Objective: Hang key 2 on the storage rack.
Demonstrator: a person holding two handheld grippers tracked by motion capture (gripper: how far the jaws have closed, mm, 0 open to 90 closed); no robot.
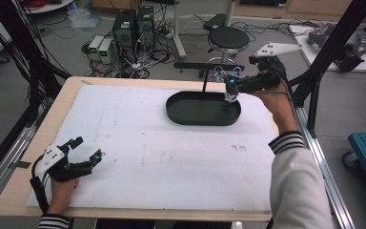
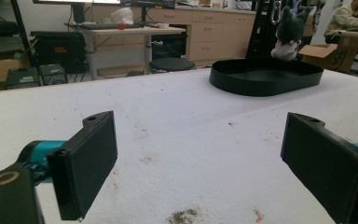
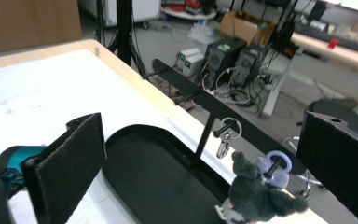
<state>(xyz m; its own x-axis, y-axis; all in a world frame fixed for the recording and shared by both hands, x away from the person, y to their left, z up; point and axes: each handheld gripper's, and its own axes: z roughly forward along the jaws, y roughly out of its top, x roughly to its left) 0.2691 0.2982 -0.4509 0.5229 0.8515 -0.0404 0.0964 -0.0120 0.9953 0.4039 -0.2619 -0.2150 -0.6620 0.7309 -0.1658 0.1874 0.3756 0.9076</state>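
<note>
Grey plush keychain [image 3: 256,196] hangs free between the right gripper's [image 3: 205,163] spread jaws.

Black stool [image 1: 228,38], computer towers [image 1: 134,26] behind.

Plush toy [image 3: 256,198] — grey, fuzzy cloth. Tray [image 1: 190,114] — matt black, smooth. Worktop [image 1: 66,102]: pale wood edge, white rough-looking sheet [image 1: 162,157]. Tong pads [image 2: 91,161]: matt black, grainy.

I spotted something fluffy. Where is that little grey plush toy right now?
The grey plush toy hangs by its lilac ring from a peg of the black rack, over the far right end of the black tray, just before the open right tongs.
</note>
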